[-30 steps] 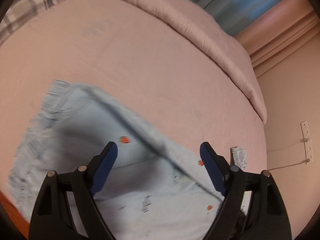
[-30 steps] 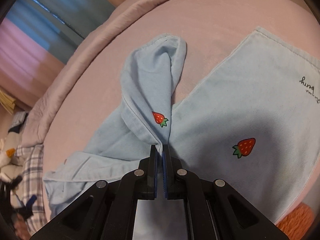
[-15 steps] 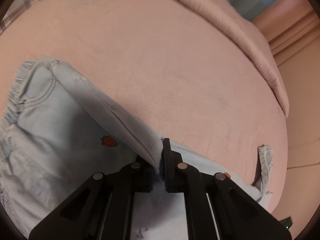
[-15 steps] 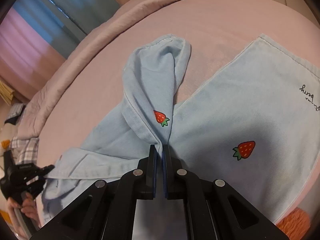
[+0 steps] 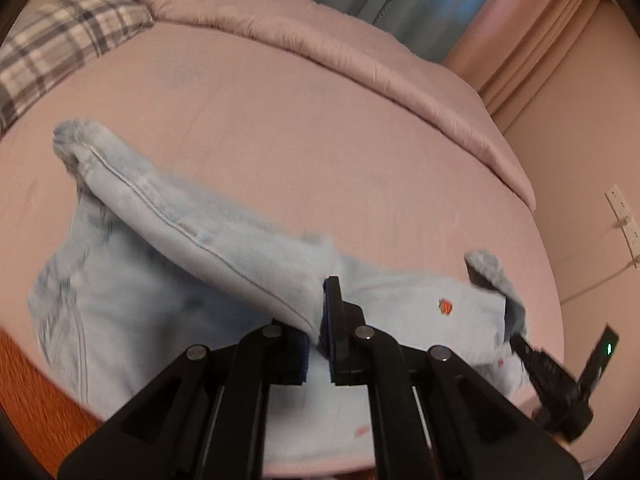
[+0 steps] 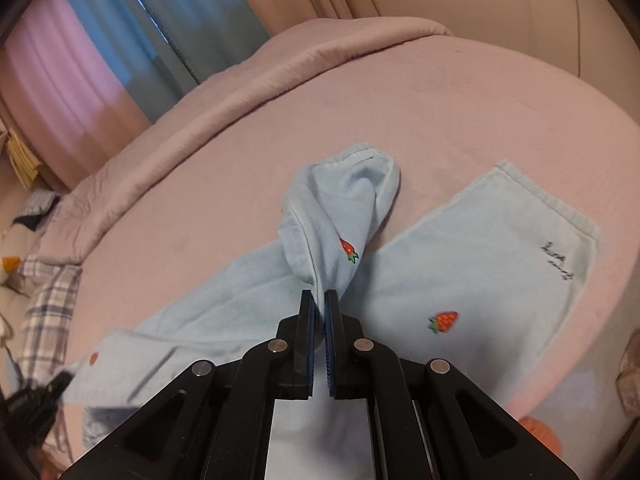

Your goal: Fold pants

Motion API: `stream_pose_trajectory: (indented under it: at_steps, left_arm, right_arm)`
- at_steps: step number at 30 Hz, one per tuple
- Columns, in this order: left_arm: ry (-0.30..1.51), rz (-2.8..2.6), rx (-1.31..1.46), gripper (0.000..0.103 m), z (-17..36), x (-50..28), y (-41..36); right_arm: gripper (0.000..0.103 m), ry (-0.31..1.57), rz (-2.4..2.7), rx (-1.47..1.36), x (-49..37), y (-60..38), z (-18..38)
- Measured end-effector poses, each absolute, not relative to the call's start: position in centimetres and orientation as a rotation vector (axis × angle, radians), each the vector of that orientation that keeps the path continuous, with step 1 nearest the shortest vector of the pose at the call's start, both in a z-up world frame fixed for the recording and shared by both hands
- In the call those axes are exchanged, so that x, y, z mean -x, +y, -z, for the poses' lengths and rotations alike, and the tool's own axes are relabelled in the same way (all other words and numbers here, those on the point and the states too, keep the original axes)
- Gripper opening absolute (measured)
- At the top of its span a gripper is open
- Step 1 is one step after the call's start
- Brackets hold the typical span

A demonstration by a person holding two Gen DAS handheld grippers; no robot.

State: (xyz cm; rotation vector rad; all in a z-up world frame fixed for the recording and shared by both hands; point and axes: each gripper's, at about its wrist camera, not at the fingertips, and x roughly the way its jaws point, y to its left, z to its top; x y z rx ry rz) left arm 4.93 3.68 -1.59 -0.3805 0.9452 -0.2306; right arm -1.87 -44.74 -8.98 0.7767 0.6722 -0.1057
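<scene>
Light blue pants (image 5: pixel 200 240) with small strawberry prints lie on a pink bed. My left gripper (image 5: pixel 318 320) is shut on a raised fold of the pants' side seam near the waist end. My right gripper (image 6: pixel 319 304) is shut on a lifted fold of one pant leg (image 6: pixel 340 216), whose hem curls over above the bed. The other leg (image 6: pixel 480 280) lies flat to the right, with handwriting print near its hem. The right gripper also shows in the left wrist view (image 5: pixel 520 344), at the far right, holding the cloth.
A rolled pink duvet (image 5: pixel 320 44) runs along the far side of the bed. A plaid cloth (image 5: pixel 52 52) lies at the left corner. The orange-brown bed edge (image 5: pixel 36 392) is at the near left. A wall socket with a cable (image 5: pixel 622 216) is at the right.
My left gripper closed on the pants' seam fold and lifted it, pulling the cloth up and taut. My right gripper stayed shut on the leg fold and rose a little.
</scene>
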Motion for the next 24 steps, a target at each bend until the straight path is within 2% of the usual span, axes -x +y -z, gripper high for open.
stream_pose_trajectory:
  at_steps: [5,9,10,12,14,20,21,22,23,24]
  left_arm:
    - [1.025,0.221,0.404,0.008,6.1,-1.8,4.7]
    - [1.109,0.215,0.455,0.015,8.9,-1.2,5.7]
    - [1.124,0.217,0.485,0.019,9.2,-1.4,6.2]
    - [1.139,0.194,0.515,0.022,9.2,-2.0,7.3]
    - [1.13,0.172,0.555,0.033,8.8,-2.6,8.8]
    - [1.144,0.159,0.725,0.033,8.4,-3.0,13.1]
    - [1.127,0.097,0.713,0.036,7.9,-2.9,14.1]
    - [1.11,0.052,0.696,0.044,7.5,-2.8,14.4]
    - [1.072,0.012,0.679,0.048,7.1,-2.9,15.2]
    - [1.042,0.001,0.673,0.046,6.9,-3.1,15.7]
  right_arm:
    - [0.004,0.71,0.115,-0.78,2.1,-44.5,10.1]
    - [0.004,0.753,0.139,-0.775,1.8,-44.3,11.3]
    - [0.004,0.766,0.14,-0.778,1.6,-44.2,11.7]
    - [0.004,0.781,0.143,-0.779,1.4,-44.2,12.0]
    - [0.004,0.788,0.148,-0.774,1.2,-44.2,12.1]
    - [0.004,0.788,0.15,-0.789,1.2,-44.3,12.1]
    - [0.004,0.788,0.149,-0.791,1.2,-44.4,12.1]
    - [0.004,0.789,0.149,-0.788,1.2,-44.4,12.0]
    - [0.004,0.788,0.151,-0.784,1.2,-44.4,12.0]
    - [0.004,0.787,0.151,-0.783,1.2,-44.4,12.0]
